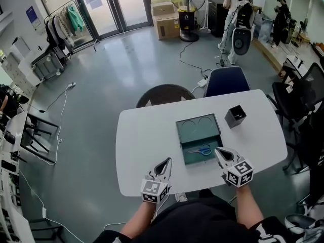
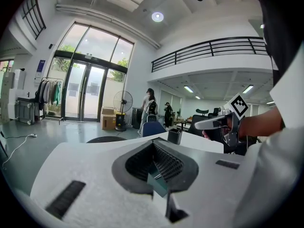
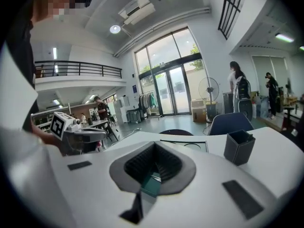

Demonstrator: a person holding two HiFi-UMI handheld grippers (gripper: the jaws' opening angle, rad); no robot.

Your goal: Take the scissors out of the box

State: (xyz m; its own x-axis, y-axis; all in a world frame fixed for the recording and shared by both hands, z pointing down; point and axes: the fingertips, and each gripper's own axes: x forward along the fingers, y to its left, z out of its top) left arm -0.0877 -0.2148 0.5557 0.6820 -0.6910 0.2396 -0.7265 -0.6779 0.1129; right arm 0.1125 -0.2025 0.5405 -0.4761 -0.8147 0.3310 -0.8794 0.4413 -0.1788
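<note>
Teal box point(image 1: 178, 135) sits open at the middle of the white table point(image 1: 144, 135), close to the near edge, so its contents can be reached from above without leaning. The scissors point(image 1: 203, 150), with blue handles, lie flat in the half of the box nearest that edge. The far half shows two ring outlines and nothing else; whether it is a lid folded back or a second compartment cannot be told.

Right hand-held gripper point(image 1: 218, 152): jaws closed together, nothing between them, tip just beside the near right corner of the box and nearest the scissors. This position suggests it is the one intended for the pick. The jaws will have to part before they can take a handle or blade.

Left hand-held gripper point(image 1: 167, 162): jaws likewise closed and empty, above the near edge of the table, apart from the left wall of the box. It is probably placed to steady the box.

Black square pot point(image 1: 235, 116) stands toward the far right corner, clear of the approach path.
</note>
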